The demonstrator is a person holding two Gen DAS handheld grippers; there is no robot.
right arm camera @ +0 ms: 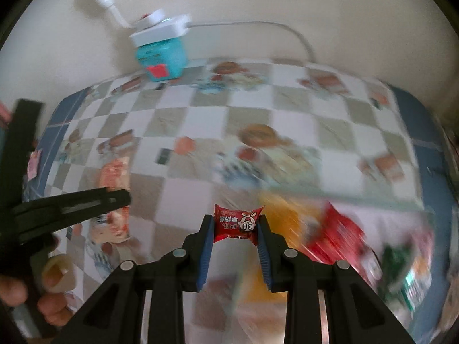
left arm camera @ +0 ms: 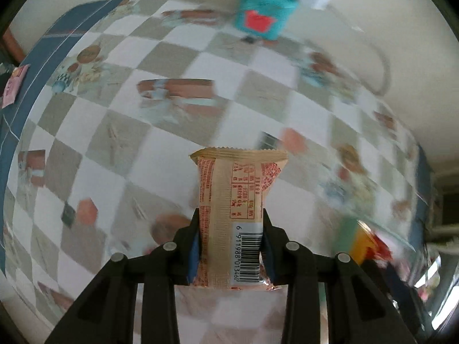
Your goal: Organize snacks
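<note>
Your left gripper [left arm camera: 231,246] pinches a light, crinkly beige snack packet [left arm camera: 235,215] mid-body, while your right gripper [right arm camera: 235,226] clamps a small, soft red candy [right arm camera: 237,224] by its sides.

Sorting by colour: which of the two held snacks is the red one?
The small red candy in the right gripper; the left gripper holds a taller beige packet with a barcode.

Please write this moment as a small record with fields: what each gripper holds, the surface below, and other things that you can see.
left gripper: shut on beige snack packet, barcode side to the camera
right gripper: shut on red candy
surface: checkered tablecloth with a blue border
at the wall: teal box, white device on top of it
lower right: blurred snack packs
</note>
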